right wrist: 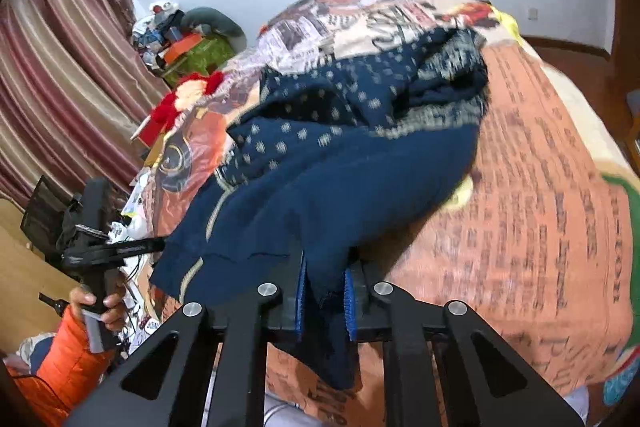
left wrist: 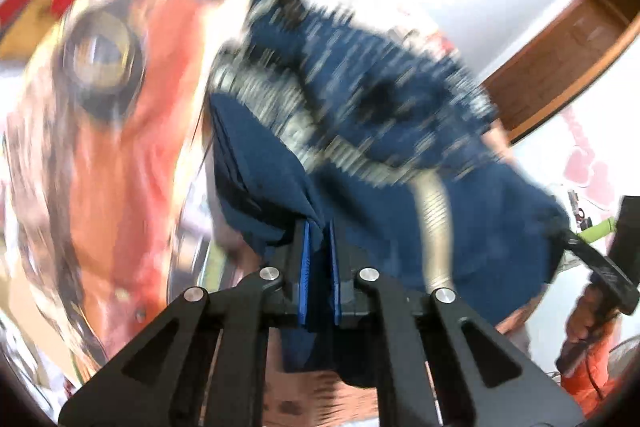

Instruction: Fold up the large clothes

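Blue dress: the big dark blue dress (left wrist: 400, 147) with small pale dots lies in a heap on the bed cover (left wrist: 132, 167), and its near edge is up in both grippers.
Left view, jaws: the left gripper (left wrist: 318, 259) is clamped on a fold of the blue cloth, which hangs down between its blue pads.
Left view, blur: this picture is very smeary, so the far end of the dress is hard to see.
Left view, other tool: the right gripper (left wrist: 576, 243) bites the cloth edge far to the right.
Right view, jaws: the right gripper (right wrist: 325, 287) is pressed together on a bunched bit of the dress (right wrist: 340, 155).
Right view, other tool: the left gripper (right wrist: 156, 247) holds the other corner, with a hand (right wrist: 100, 307) on its handle.
Risk, slip: the bites look small, so a hard pull may tug the cloth out.
Risk, mess: the far part looks crumpled, so a fold made now may come out lumpy.
Risk, snag: the dress may drag the bed cover (right wrist: 540, 187) along.
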`<state>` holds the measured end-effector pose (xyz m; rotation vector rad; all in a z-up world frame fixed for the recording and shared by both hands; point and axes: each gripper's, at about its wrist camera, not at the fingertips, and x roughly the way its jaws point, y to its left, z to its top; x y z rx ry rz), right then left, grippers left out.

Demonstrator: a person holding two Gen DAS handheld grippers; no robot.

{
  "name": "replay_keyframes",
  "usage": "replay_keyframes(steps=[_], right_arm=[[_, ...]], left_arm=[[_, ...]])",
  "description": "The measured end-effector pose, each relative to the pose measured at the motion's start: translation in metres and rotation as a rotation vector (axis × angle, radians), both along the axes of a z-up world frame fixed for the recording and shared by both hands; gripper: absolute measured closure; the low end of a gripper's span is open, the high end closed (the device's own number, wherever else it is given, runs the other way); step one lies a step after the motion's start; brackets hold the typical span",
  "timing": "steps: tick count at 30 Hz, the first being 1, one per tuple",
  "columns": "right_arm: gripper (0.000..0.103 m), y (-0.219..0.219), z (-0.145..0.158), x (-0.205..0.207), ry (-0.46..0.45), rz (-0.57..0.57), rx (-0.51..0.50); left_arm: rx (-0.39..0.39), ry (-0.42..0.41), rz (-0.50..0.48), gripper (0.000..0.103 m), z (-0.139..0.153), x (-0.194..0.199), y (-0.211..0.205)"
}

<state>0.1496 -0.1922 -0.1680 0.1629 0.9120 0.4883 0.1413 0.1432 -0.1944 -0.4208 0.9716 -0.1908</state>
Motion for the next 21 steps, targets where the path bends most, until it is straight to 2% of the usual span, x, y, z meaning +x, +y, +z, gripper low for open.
replay_keyframes(steps=[5, 7, 10, 15, 21], right_arm=[[0.091, -0.004, 0.03, 0.028, -0.097, -0.001, 0.033], [0.091, -0.007, 0.042, 0.042, -0.13, -0.007, 0.043], [0.091, -0.014, 0.057, 0.07, -0.171, -0.033, 0.057], [0.092, -0.023, 0.064, 0.128, -0.174, -0.064, 0.072], [0.092, -0.026, 0.057, 0.203, -0.18, -0.11, 0.036]], left_arm=[[0.038, -0.177, -0.009, 0.097, 0.075, 0.026, -0.009], [0.057, -0.23, -0.009, 0.097, 0.098, 0.039, -0.011], [0.063, -0.276, -0.014, 0.097, 0.116, 0.062, -0.009], [0.128, -0.276, 0.025, 0.097, 0.117, 0.118, -0.008], [0.216, -0.238, 0.079, 0.098, 0.09, 0.194, 0.004]])
